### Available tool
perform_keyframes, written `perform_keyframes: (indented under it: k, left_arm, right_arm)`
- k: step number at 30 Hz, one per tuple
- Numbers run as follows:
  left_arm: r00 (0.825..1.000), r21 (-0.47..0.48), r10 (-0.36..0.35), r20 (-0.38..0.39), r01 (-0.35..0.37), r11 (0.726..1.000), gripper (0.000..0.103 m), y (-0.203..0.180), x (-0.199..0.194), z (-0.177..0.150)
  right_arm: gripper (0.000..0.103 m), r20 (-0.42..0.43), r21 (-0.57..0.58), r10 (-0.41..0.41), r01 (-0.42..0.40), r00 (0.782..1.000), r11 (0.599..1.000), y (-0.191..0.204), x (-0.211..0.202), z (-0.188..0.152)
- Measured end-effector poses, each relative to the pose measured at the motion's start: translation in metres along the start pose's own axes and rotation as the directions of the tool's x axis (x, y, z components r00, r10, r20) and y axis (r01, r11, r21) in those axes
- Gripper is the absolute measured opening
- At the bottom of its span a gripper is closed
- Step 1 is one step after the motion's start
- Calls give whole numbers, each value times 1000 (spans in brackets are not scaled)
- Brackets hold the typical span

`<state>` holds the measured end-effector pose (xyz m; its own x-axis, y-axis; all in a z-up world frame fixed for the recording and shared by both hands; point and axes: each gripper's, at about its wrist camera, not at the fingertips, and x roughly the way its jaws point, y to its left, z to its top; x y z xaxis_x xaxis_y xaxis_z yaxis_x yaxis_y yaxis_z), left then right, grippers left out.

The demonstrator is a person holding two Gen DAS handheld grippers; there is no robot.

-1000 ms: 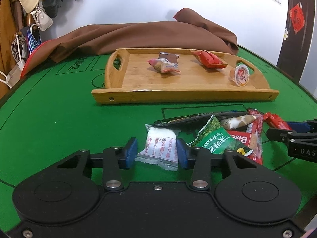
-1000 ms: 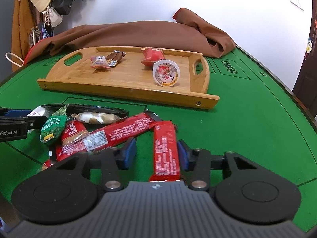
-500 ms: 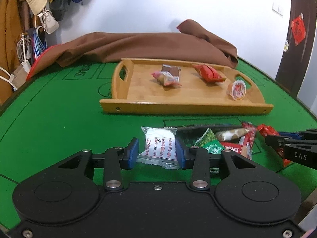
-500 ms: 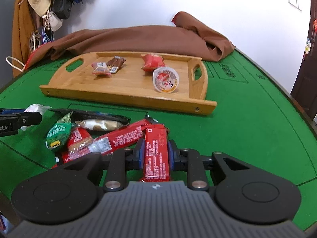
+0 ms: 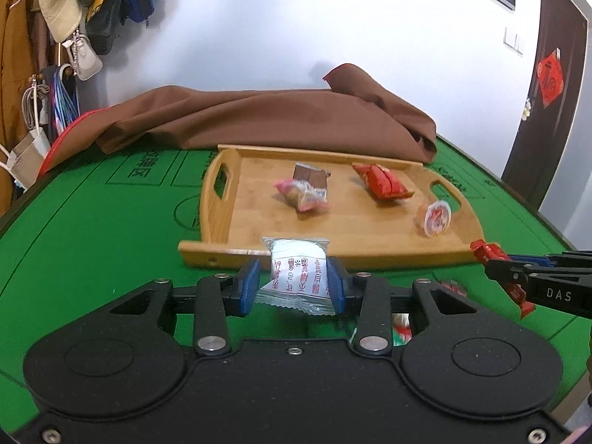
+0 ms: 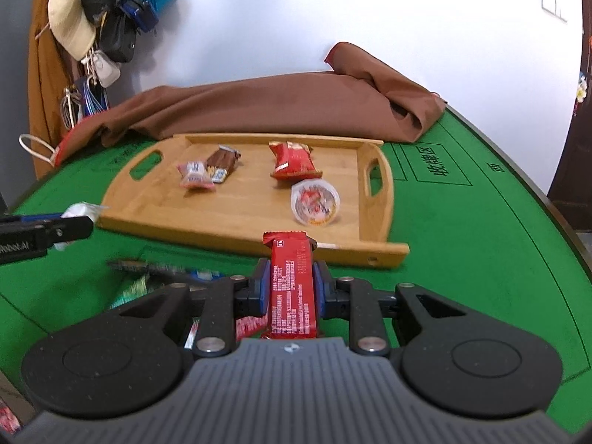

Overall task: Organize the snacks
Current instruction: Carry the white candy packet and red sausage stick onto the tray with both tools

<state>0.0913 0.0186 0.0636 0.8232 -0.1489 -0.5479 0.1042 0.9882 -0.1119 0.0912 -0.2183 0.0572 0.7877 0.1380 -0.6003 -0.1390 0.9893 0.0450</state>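
Observation:
My left gripper [image 5: 292,285] is shut on a white snack packet [image 5: 298,273] with red print and holds it above the green table, just short of the wooden tray [image 5: 370,255]. My right gripper [image 6: 290,288] is shut on a red snack bar [image 6: 292,288], lifted before the tray's [image 6: 236,233] near edge. The tray holds a pink wrapped candy [image 5: 305,194], a brown bar [image 5: 310,177], a red packet [image 5: 383,181] and a round jelly cup [image 5: 436,218]. Each gripper shows at the edge of the other's view.
Several loose snacks [image 6: 162,273] lie on the green table below my right gripper, partly hidden. A brown cloth [image 5: 277,118] is heaped behind the tray. Bags and hats [image 5: 85,18] hang at the far left wall. The table edge curves at right.
Both grippers have lifted their snacks off the table and moved forward toward the tray. The right gripper closed on the red bar during this time.

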Motion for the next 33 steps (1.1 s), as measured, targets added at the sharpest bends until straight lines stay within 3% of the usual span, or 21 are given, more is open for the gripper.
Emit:
perform_keyframes:
  k: [6, 14, 24, 33]
  left_arm:
    - [1000, 14, -11, -10, 11, 1000, 36, -6, 21, 23]
    - [997, 8, -7, -78, 7, 1000, 36, -11, 71, 43]
    - [986, -22, 4, -169, -8, 1000, 36, -10, 134, 51]
    - [983, -28, 31, -179, -37, 999, 36, -5, 158, 55]
  right_arm:
    - [28, -27, 33, 26, -25, 999, 999, -3, 22, 28]
    - [28, -128, 80, 90, -81, 988, 994, -1, 68, 57]
    - [28, -183, 91, 58, -42, 981, 995, 4, 122, 78]
    - [28, -199, 99, 21, -1, 980, 995, -1, 149, 83]
